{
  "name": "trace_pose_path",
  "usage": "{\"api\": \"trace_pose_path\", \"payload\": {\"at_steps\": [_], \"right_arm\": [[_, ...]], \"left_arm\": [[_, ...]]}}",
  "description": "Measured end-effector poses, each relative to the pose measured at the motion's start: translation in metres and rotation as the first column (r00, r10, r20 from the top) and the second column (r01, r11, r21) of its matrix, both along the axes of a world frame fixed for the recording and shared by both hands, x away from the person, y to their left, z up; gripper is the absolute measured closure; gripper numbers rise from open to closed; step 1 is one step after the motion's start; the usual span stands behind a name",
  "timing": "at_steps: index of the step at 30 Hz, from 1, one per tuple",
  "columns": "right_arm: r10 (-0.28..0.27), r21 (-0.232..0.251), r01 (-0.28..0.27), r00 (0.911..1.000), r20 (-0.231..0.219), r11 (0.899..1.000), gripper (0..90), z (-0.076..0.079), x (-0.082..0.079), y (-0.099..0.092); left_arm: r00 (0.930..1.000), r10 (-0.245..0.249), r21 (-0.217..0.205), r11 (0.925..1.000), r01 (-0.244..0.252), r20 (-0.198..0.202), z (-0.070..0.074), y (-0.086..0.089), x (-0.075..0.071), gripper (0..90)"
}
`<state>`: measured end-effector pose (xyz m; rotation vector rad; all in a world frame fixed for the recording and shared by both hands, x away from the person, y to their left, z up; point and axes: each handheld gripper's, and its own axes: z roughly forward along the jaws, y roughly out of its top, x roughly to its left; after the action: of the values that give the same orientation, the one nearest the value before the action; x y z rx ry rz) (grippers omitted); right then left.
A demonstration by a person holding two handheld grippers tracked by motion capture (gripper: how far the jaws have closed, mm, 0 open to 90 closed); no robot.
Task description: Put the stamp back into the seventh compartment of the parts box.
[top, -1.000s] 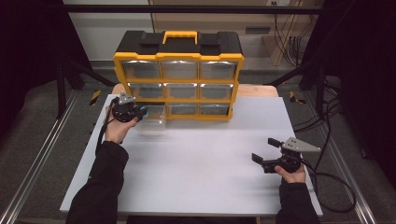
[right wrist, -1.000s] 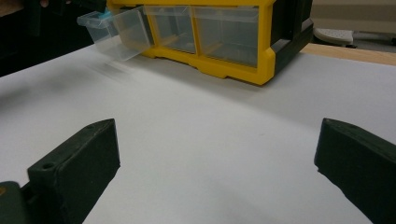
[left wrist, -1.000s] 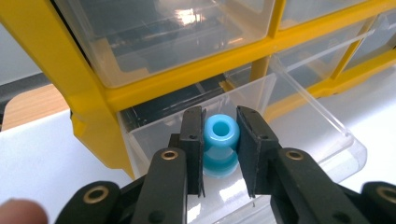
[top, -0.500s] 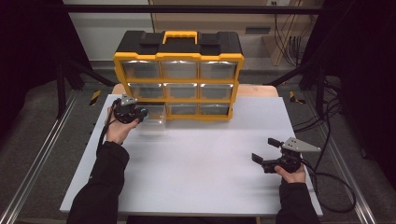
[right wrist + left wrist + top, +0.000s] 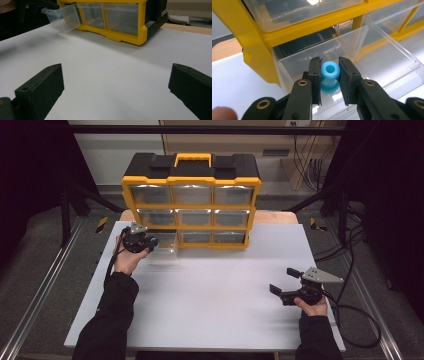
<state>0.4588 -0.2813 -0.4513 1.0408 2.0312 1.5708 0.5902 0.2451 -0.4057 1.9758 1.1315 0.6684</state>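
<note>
Right now my left claw (image 5: 329, 75) is clenched on a light-blue spool-shaped piece (image 5: 330, 77), pads pressing both its sides, holding it over the pulled-out clear drawer (image 5: 352, 47) at the bottom left of the yellow organiser (image 5: 192, 202); from above I see that claw (image 5: 150, 242) right at the drawer (image 5: 165, 241); my right claw (image 5: 116, 87) rests released and empty, jaws wide, on the white worktop (image 5: 215, 290), well apart from the organiser.
</note>
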Motion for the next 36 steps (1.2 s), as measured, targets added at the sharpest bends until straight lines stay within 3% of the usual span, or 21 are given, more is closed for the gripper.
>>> {"api": "trace_pose_path", "payload": {"at_steps": [20, 36], "right_arm": [[0.0, -0.001, 0.0, 1.0, 0.002, 1.0, 0.7, 0.0, 0.0, 0.0], [-0.001, 0.001, 0.001, 1.0, 0.005, 1.0, 0.7, 0.0, 0.0, -0.001]], "left_arm": [[0.9999, 0.01, -0.011, 0.9999, -0.01, 0.0, -0.003, 0.001, 0.001, 69.1], [0.997, 0.005, -0.082, 0.9967, 0.001, 0.077, 0.012, 0.002, -0.01, 35.5]]}}
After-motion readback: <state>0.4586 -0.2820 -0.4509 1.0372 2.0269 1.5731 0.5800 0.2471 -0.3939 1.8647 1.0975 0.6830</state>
